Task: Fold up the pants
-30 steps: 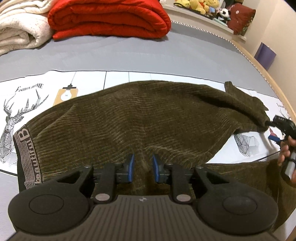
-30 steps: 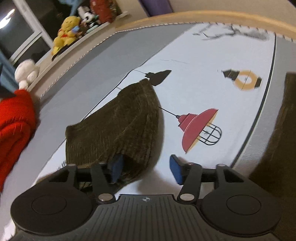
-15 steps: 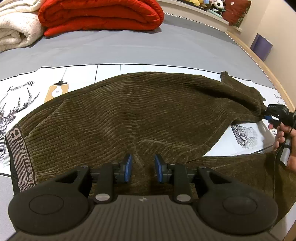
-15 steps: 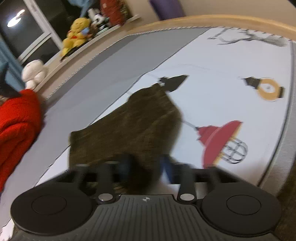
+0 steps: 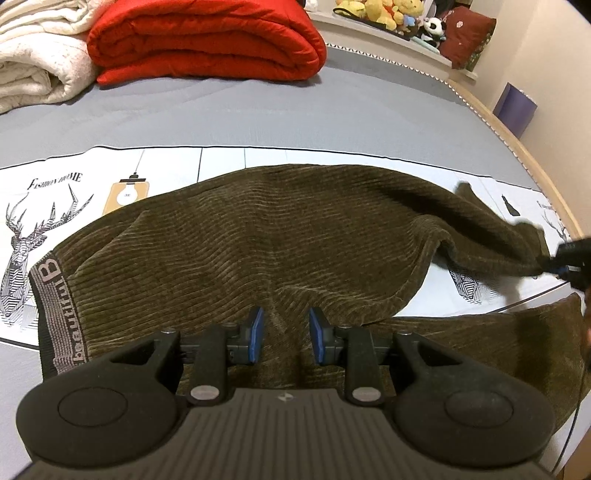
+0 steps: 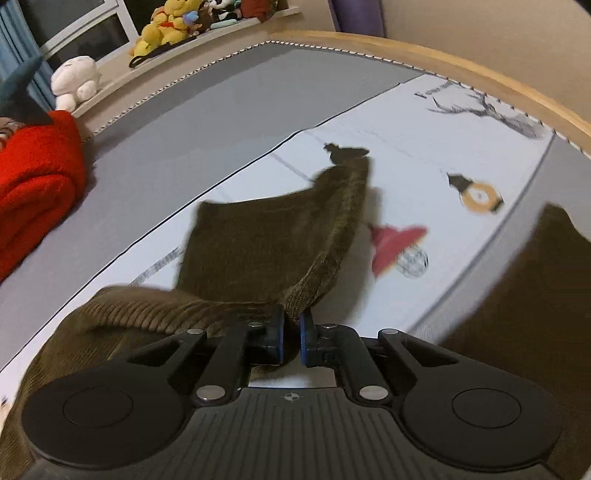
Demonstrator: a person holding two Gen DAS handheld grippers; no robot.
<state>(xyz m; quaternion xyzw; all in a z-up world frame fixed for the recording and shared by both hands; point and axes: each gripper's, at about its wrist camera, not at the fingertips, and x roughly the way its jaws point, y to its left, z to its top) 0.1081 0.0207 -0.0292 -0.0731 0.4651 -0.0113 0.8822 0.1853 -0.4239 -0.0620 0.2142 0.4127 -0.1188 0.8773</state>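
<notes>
Olive-brown corduroy pants (image 5: 258, 243) lie across a white printed mat (image 5: 66, 192) on a grey bed, the waistband with lettering (image 5: 55, 314) at the left. My left gripper (image 5: 284, 332) is partly open, its blue pads either side of a fabric ridge at the crotch, not pinching it. My right gripper (image 6: 291, 332) is shut on the hem of the upper pant leg (image 6: 280, 240), holding it lifted off the mat; it also shows at the right edge of the left wrist view (image 5: 565, 258). The other leg (image 5: 498, 339) lies flat below.
A folded red quilt (image 5: 207, 37) and a cream blanket (image 5: 33, 59) lie at the back of the bed. Plush toys (image 6: 162, 26) sit on a ledge. The wooden bed edge (image 6: 480, 70) curves along the right, a purple box (image 5: 515, 107) beyond it.
My right gripper has closed on the pant leg hem and raised it. My left gripper has stayed at the crotch with its jaws a little wider.
</notes>
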